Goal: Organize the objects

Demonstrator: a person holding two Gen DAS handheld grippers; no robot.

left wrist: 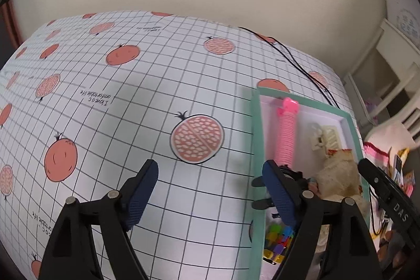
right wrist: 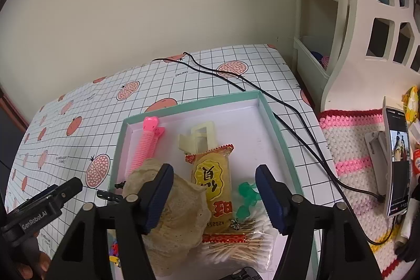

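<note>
Right, both grippers sit w/ fingers spread wide, nothing between them. Landmark = the box [right wrist: 273,120], a shallow teal-rimmed tray w/ white floor, on the grid-and-fruit tablecloth [left wrist: 131,96].

Left gripper [left wrist: 210,190] hangs over the box's left edge: one finger above bare cloth outside the box, the other over the box's near-left part. Right gripper [right wrist: 215,196] hangs over the box's near half, empty.

Inside the box:
- pink clip [right wrist: 147,146] along the left wall, head toward the far-left corner
- cream clip [right wrist: 199,138] approx mid-box, far of the snack
- snack pack [right wrist: 212,183], yellow w/ red ends, mid-box, lengthwise
- beige lace thing [right wrist: 170,217] near-left, partly over the pink clip's near end
- green plastic piece [right wrist: 246,196] just right of the snack
- cotton swabs [right wrist: 236,251] in a bag at the near edge, under the snack's near end
- coloured blocks [left wrist: 278,238] near-left corner, mostly hidden

Black cable [right wrist: 288,106] runs past the box's far-right corner. A phone [right wrist: 397,162] stands well right of the box, on a crochet mat [right wrist: 349,148].
</note>
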